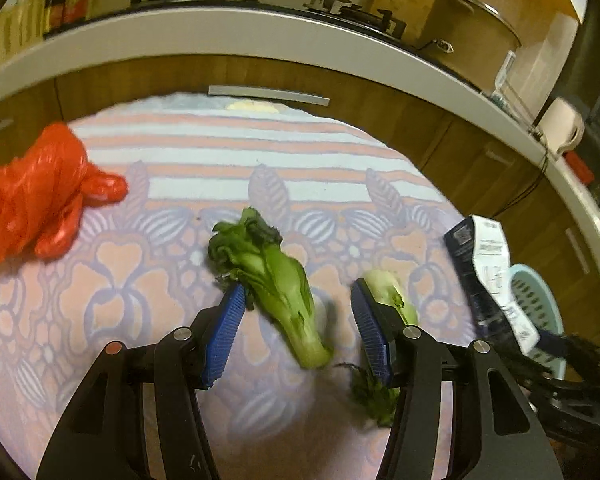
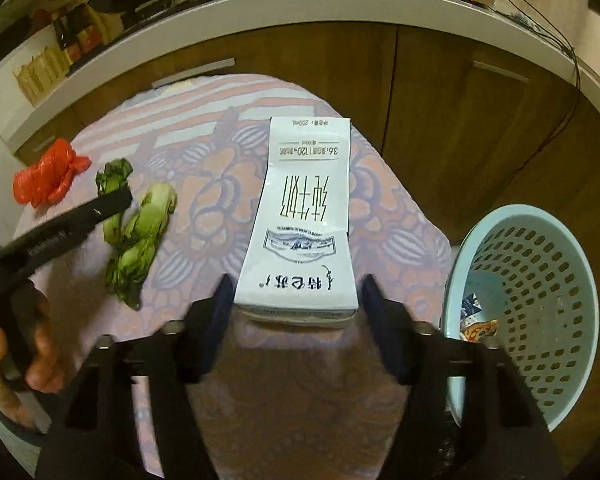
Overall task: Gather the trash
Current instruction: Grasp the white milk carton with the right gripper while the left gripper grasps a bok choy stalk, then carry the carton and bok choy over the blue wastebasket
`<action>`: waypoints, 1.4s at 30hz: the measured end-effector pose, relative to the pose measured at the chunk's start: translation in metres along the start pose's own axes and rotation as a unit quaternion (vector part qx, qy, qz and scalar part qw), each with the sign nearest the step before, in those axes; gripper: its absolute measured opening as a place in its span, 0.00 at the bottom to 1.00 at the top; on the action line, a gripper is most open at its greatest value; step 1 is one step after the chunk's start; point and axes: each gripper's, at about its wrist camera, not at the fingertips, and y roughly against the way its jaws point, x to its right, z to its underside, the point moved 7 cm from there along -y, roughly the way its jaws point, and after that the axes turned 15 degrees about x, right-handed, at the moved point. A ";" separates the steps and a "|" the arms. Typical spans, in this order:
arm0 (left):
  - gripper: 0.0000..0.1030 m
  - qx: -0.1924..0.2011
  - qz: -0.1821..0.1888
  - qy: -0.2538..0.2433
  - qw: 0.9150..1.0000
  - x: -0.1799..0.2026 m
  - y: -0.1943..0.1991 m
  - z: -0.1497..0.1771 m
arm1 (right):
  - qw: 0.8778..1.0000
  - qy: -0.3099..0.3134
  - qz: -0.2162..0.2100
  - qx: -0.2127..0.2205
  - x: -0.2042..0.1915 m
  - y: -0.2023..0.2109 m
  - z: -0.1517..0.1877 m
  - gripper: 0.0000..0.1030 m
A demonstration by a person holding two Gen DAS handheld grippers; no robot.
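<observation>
Broadly, a round table under a cloth patterned with pink and lilac flowers and stripes fills both views, with wooden cabinet doors and a pale countertop curving behind it. Just off the table's right edge stands a pale blue perforated basket, some printed wrappers lying at its bottom.

Next in size is the milk carton, a tall white box with dark sides and black Chinese lettering, lying on its back on the cloth with its base toward the right gripper. That gripper's jaws are spread wide on either side of the carton's base, with a gap showing on each side.

A crumpled red plastic bag lies near the table's far left edge, well apart from the rest.

Toward the middle lie two pieces of bok choy. The larger bok choy has dark wilted leaves at the far end and a pale green stem end pointing near. It sits between the open blue pads of the left gripper, whose jaws are spread; the left pad is just beside its leaves. The smaller bok choy lies partly hidden behind the right pad, pale at its base, frilly dark green at the tips.
</observation>
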 end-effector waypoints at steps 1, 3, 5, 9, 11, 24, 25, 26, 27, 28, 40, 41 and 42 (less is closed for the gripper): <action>0.45 0.002 -0.006 -0.011 1.000 0.002 -0.001 0.001 | 1.000 -0.007 -0.001 0.004 0.000 0.000 -0.001 0.74; 0.31 0.009 -0.027 -0.040 0.999 0.003 -0.002 0.002 | 1.000 -0.021 0.000 0.011 0.001 -0.001 -0.005 0.74; 0.26 0.015 -0.033 -0.052 0.998 0.001 0.000 0.002 | 0.999 -0.037 0.003 0.016 0.002 -0.004 -0.009 0.74; 0.21 0.025 0.004 -0.011 1.000 -0.006 0.008 0.000 | 0.998 -0.050 0.016 0.020 0.003 -0.016 -0.014 0.74; 0.20 0.033 0.015 -0.002 0.999 -0.007 0.012 -0.002 | 0.998 -0.047 0.037 0.019 0.005 -0.024 -0.013 0.74; 0.20 0.050 0.031 -0.033 0.998 0.020 0.028 -0.005 | 0.998 -0.018 0.052 0.035 -0.001 -0.021 -0.016 0.50; 0.20 0.051 0.034 -0.034 0.998 0.023 0.031 -0.006 | 0.998 -0.019 0.054 0.041 0.002 -0.015 -0.018 0.50; 0.20 0.053 0.040 -0.034 0.997 0.028 0.034 -0.007 | 0.997 -0.021 0.055 0.046 0.005 -0.011 -0.020 0.50; 0.20 0.055 0.046 -0.033 0.997 0.032 0.038 -0.008 | 0.997 -0.022 0.056 0.050 0.007 -0.007 -0.021 0.50; 0.20 0.056 0.051 -0.032 0.997 0.036 0.040 -0.009 | 0.996 -0.024 0.059 0.056 0.011 -0.001 -0.023 0.50; 0.20 0.060 0.150 -0.070 0.984 0.148 0.064 -0.008 | 0.986 -0.030 0.111 0.118 0.069 0.069 -0.037 0.50; 0.20 0.058 0.159 -0.075 0.983 0.160 0.064 -0.007 | 0.985 -0.030 0.115 0.122 0.075 0.075 -0.037 0.50; 0.20 0.057 0.166 -0.079 0.981 0.170 0.064 -0.006 | 0.985 -0.030 0.119 0.125 0.080 0.078 -0.037 0.50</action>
